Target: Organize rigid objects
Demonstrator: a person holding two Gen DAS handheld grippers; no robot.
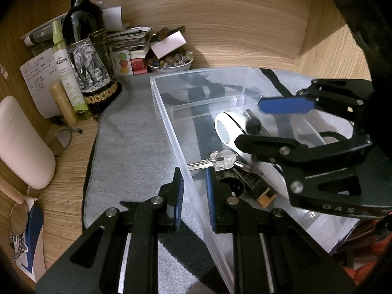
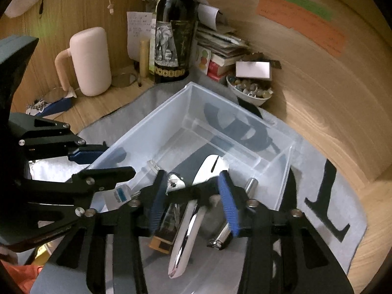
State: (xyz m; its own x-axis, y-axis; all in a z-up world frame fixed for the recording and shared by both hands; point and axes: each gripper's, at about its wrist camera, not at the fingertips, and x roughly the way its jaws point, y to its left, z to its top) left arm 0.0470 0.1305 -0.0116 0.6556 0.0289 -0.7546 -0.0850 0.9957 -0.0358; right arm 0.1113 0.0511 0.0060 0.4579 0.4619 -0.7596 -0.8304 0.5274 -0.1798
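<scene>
A clear plastic organizer box [image 1: 169,125] with dividers sits on a grey mat [image 1: 127,132]; it also shows in the right wrist view [image 2: 193,93]. Inside lie a white and chrome tool [image 2: 193,210], keys on a ring [image 1: 218,159], a small dark box with an orange end [image 1: 257,188] and a metal cylinder [image 1: 250,115]. My left gripper [image 1: 193,183] straddles the box's near left wall, one pad on each side. My right gripper [image 2: 191,196] is open and hovers over the items in the box, holding nothing.
A wine bottle with an elephant label [image 1: 90,63], a green spray bottle [image 1: 66,68], a pale pink jug [image 2: 90,58], a bowl of beads [image 1: 171,63] and stacked papers [image 1: 132,41] crowd the back left corner. Wooden walls enclose the desk.
</scene>
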